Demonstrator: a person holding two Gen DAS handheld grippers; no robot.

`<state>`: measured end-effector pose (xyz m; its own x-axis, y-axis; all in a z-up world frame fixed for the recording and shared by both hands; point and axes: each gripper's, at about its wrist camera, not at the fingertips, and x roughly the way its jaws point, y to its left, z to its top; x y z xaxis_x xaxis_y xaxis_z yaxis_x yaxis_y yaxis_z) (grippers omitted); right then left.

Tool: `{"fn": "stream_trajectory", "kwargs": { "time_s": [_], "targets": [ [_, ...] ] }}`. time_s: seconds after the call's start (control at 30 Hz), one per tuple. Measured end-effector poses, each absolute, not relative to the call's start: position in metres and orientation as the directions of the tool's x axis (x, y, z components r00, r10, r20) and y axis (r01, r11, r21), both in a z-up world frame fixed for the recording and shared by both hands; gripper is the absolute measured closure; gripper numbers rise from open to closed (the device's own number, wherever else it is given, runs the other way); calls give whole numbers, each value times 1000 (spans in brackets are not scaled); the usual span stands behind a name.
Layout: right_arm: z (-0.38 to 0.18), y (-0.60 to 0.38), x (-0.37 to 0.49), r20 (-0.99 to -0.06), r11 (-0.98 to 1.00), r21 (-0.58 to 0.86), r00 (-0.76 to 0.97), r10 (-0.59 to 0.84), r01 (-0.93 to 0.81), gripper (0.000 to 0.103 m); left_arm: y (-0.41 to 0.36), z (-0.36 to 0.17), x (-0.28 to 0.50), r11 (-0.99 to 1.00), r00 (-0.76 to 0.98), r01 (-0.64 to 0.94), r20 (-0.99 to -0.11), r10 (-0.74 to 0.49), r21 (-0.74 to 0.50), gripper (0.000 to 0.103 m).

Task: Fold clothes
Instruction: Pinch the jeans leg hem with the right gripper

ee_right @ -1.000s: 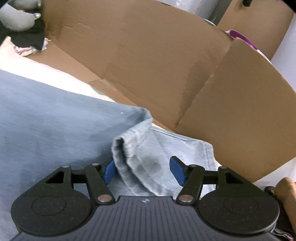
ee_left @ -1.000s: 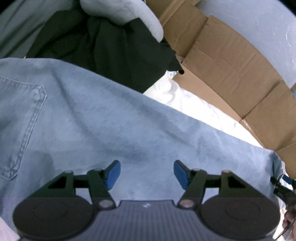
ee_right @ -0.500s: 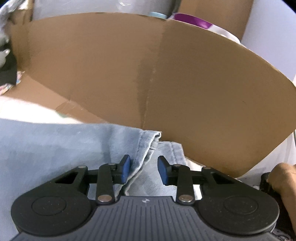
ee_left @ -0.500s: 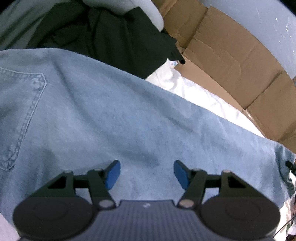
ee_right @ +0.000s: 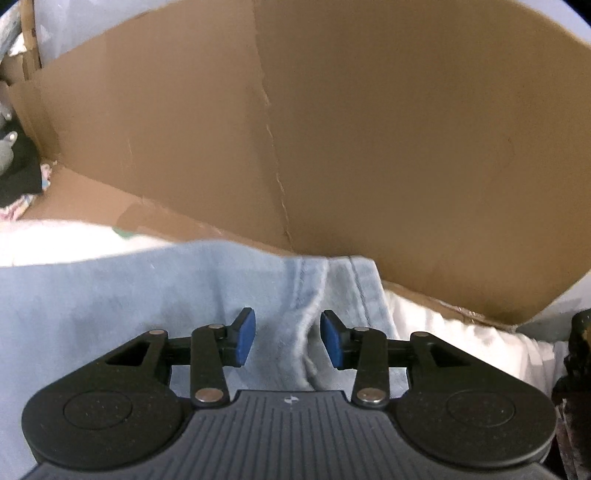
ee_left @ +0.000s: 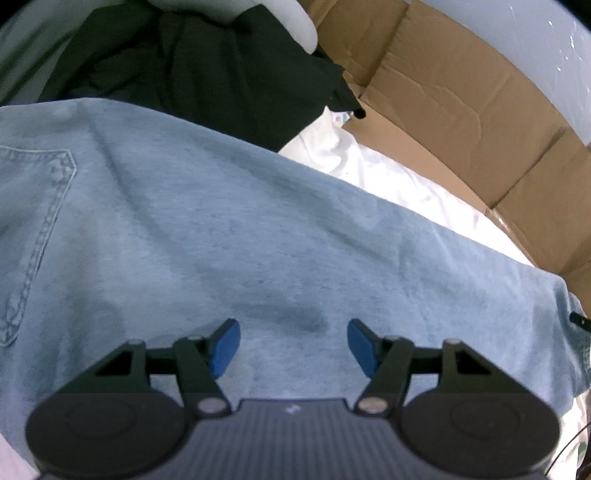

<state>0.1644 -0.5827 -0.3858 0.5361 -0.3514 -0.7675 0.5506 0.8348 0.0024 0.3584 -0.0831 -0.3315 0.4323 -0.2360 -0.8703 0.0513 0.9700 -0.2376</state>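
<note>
Your right gripper (ee_right: 288, 339) has its blue pads (ee_right: 245, 338) moderately apart. The jaws have just been opening again after a brief narrowing. A raised seam fold of the light blue jeans (ee_right: 184, 295) runs up between the pads, but neither pad presses on it, so the grip is released. Beyond the fingertips, the hem edge of the jeans lies against the foot of a brown cardboard wall (ee_right: 369, 129). White bedding (ee_right: 461, 339) shows to the right of the denim and again to its left.

Your left gripper (ee_left: 293, 345) holds its pads (ee_left: 225, 347) wide apart above a flat stretch of the same jeans (ee_left: 240, 221). Nothing sits between them; whether the tips touch the denim cannot be told. The denim spreads across the whole lower view, with a stitched back pocket (ee_left: 33, 240) at the far left. Past the upper edge of the jeans lies a heap of dark clothing (ee_left: 203, 74) with a pale grey garment (ee_left: 291, 22) on top. To the right, white bedding (ee_left: 388, 177) borders flattened cardboard (ee_left: 461, 103).
</note>
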Motion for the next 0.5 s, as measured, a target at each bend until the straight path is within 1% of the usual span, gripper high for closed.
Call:
{"fn": "stream_trajectory", "kwargs": {
  "time_s": [0.03, 0.1, 0.17, 0.33, 0.37, 0.4, 0.43, 0.47, 0.5],
  "targets": [
    [-387, -586, 161, -773, 829, 10, 531, -348, 559, 57, -84, -332, 358, 970, 432, 51, -871, -236, -237, 35],
    [-389, -595, 155, -783, 816, 69, 538, -312, 574, 57, -84, -333, 358, 970, 431, 51, -871, -235, -236, 35],
    [-392, -602, 151, -799, 807, 150, 551, -241, 571, 57, -85, -333, 358, 971, 430, 53, -872, -233, -233, 35],
    [-394, -609, 153, -794, 777, 225, 573, -203, 588, 57, -86, -333, 357, 971, 430, 52, -872, -233, -234, 34],
    [-395, -612, 153, -792, 764, 241, 576, -201, 598, 61, -86, -334, 357, 971, 430, 51, -872, -233, -235, 34],
    [-396, -614, 154, -790, 755, 252, 580, -201, 606, 79, -86, -334, 357, 971, 430, 50, -872, -234, -235, 34],
    [-395, -614, 158, -787, 757, 248, 581, -206, 604, 90, -86, -334, 357, 971, 430, 50, -872, -234, -236, 34],
    [-394, -614, 162, -785, 760, 243, 583, -211, 603, 95, -86, -334, 357, 970, 430, 48, -872, -234, -237, 34],
    [-393, -613, 165, -783, 765, 233, 582, -219, 601, 98, -87, -334, 356, 970, 429, 49, -872, -235, -238, 34]
  ]
}}
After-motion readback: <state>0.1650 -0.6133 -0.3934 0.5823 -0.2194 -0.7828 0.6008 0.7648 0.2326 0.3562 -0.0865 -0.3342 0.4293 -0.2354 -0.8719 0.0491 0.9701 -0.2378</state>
